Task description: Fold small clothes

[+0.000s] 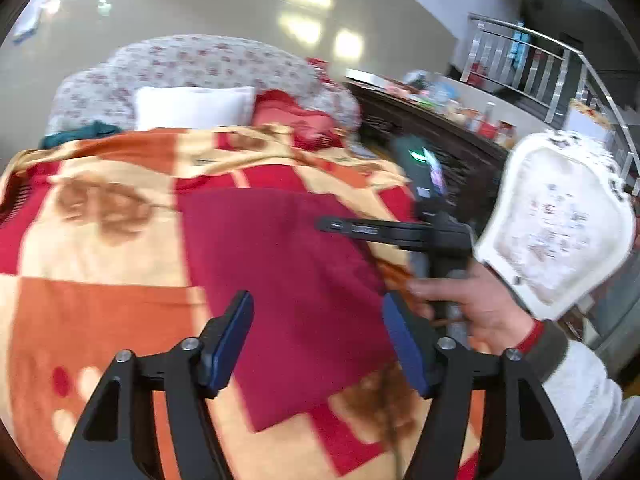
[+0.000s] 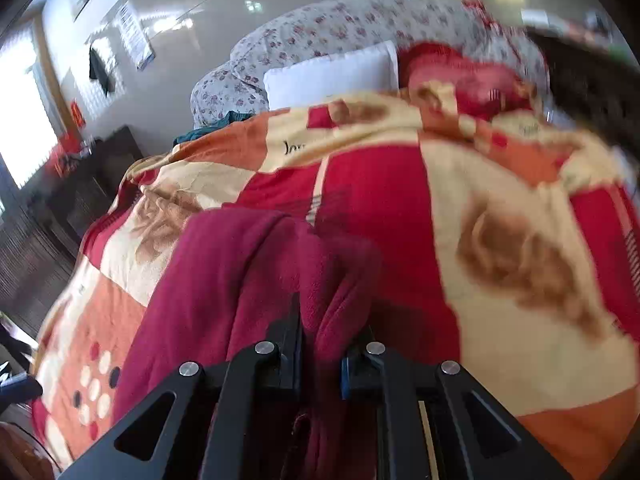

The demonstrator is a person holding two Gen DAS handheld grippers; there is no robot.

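- A bed is covered by a checked blanket (image 1: 100,264) in red, orange and cream.
- At the head of the bed lie a white pillow (image 1: 192,108) and, to its right, a red cushion (image 1: 296,120), both against a flowered headboard (image 1: 208,60).
- A dark red fleece garment (image 1: 288,288) lies spread flat on the blanket, in the middle of the left wrist view.
- The left tongs (image 1: 318,344) hover over the garment with their blue pads wide apart and nothing between them.
- The right tongs (image 2: 322,354) are closed on a bunched fold of the same garment, lifting it off the blanket; motion blur makes the exact spot, seemingly an edge, hard to tell.
- In the left wrist view, the right hand (image 1: 484,304) holds its tool just beside the bed's right edge.
- A white chair (image 1: 560,220) stands at far right.
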